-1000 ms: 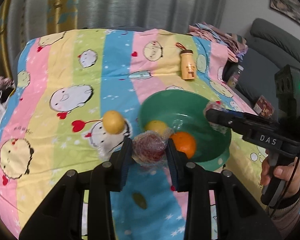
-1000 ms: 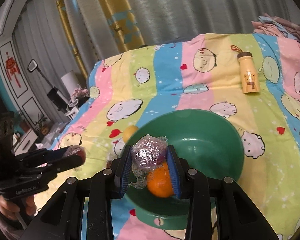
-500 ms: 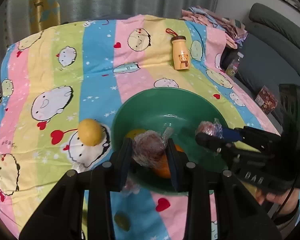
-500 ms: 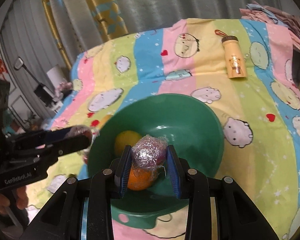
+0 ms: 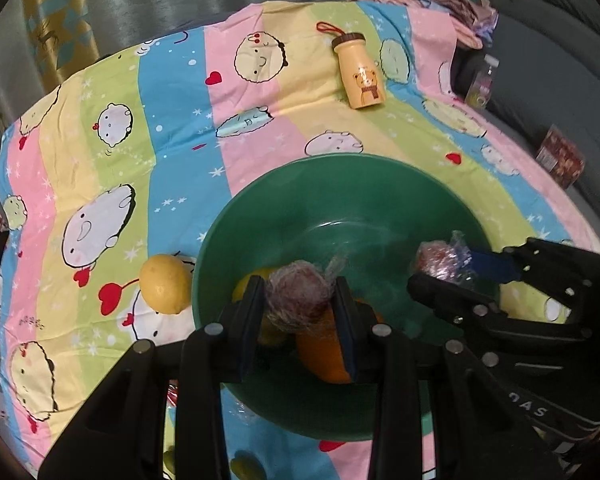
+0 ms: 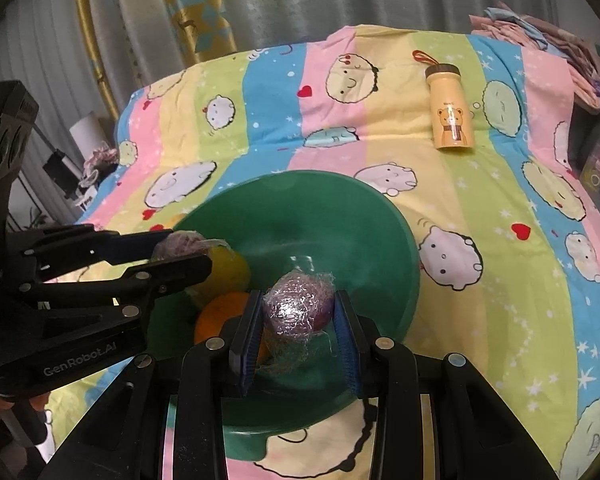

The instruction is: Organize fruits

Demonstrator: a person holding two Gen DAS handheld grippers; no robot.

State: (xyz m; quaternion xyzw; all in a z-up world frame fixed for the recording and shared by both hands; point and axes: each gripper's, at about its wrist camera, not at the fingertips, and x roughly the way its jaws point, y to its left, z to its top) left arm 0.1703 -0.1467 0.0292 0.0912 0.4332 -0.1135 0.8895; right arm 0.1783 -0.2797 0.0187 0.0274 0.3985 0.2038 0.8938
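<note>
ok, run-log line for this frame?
left gripper: shut on wrapped fruit, over green bowl | right gripper: shut on second wrapped fruit, over bowl | in bowl: orange, yellow fruit | lemon on cloth

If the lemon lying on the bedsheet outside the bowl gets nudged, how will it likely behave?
The lemon is rounded, so it probably rolls. It rests beside the green bowl on soft bedsheet, which may damp rolling. Its firm-looking, unwrapped peel should grip well.
</note>
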